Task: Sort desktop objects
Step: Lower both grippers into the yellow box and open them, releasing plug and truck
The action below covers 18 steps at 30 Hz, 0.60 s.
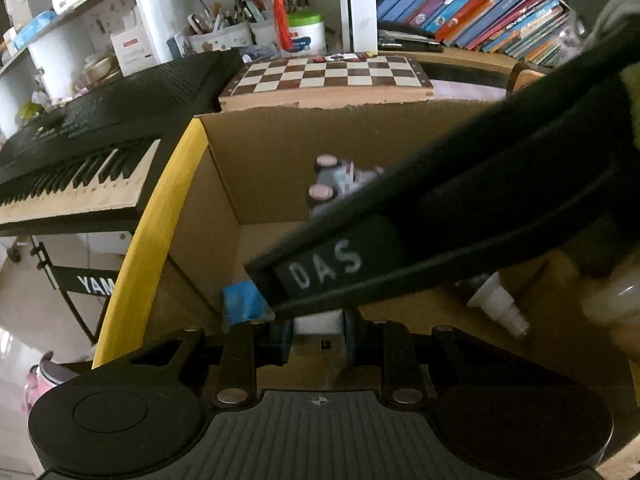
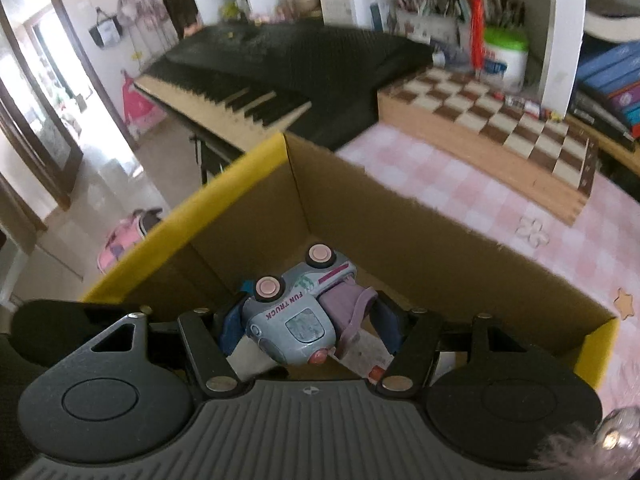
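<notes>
I am holding the right claw clamped on a toy truck over the cardboard box, left claw pinching something white at six o'clock; crossed claws risk colliding and jarring the truck loose.

My left gripper is matte black, with a ribbed grey plate marked by a small crosshair, two round black discs, silver rivets on its link arms and blue pads. My right gripper looks the same; its arm bears chalky "DAS" lettering.
</notes>
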Each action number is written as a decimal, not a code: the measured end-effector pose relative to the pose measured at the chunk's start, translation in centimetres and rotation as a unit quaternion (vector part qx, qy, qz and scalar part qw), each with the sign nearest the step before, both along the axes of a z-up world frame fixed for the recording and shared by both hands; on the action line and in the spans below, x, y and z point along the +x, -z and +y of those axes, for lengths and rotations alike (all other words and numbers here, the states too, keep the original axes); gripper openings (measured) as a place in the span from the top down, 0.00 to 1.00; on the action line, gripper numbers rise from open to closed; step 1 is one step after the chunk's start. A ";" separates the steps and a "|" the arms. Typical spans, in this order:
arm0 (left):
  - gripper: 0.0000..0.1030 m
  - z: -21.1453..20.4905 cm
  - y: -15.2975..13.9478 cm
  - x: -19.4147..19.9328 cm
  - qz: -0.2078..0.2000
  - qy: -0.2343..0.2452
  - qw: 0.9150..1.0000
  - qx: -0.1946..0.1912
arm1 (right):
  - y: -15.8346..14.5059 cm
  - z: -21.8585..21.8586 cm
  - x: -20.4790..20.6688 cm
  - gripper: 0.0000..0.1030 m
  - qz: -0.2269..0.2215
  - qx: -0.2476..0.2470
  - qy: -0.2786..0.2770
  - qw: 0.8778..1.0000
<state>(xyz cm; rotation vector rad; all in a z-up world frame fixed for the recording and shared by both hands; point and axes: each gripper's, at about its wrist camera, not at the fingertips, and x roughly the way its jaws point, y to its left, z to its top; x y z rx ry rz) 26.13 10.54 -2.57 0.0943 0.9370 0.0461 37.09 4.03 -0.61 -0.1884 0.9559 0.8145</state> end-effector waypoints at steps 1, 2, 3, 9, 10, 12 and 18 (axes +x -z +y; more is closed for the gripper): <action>0.77 0.0 0.0 0.0 0.000 0.000 1.000 -0.001 | 0.3 0.1 0.2 0.39 0.004 -0.004 -0.001 1.000; 0.77 -0.1 0.1 0.0 0.002 0.001 1.000 -0.001 | 0.6 0.2 0.4 0.39 0.012 -0.009 0.000 1.000; 0.77 -0.2 0.1 0.1 0.002 0.002 1.000 -0.001 | 0.8 0.2 0.6 0.39 0.021 -0.008 0.002 1.000; 0.74 -0.5 -0.1 -0.1 0.005 0.004 1.000 -0.001 | 1.5 0.7 1.3 0.39 0.034 -0.021 0.002 0.999; 0.72 -0.4 -0.2 -0.1 0.003 0.004 1.000 0.001 | 1.6 0.8 1.4 0.39 0.035 -0.023 0.003 0.999; 0.54 -0.3 -0.4 -0.1 -0.003 0.002 1.000 0.004 | 1.7 1.0 1.4 0.39 0.035 -0.026 0.003 0.999; 0.32 -0.8 -1.3 -0.7 -0.024 0.010 1.000 0.005 | 1.6 1.1 1.3 0.39 0.020 -0.032 0.012 0.999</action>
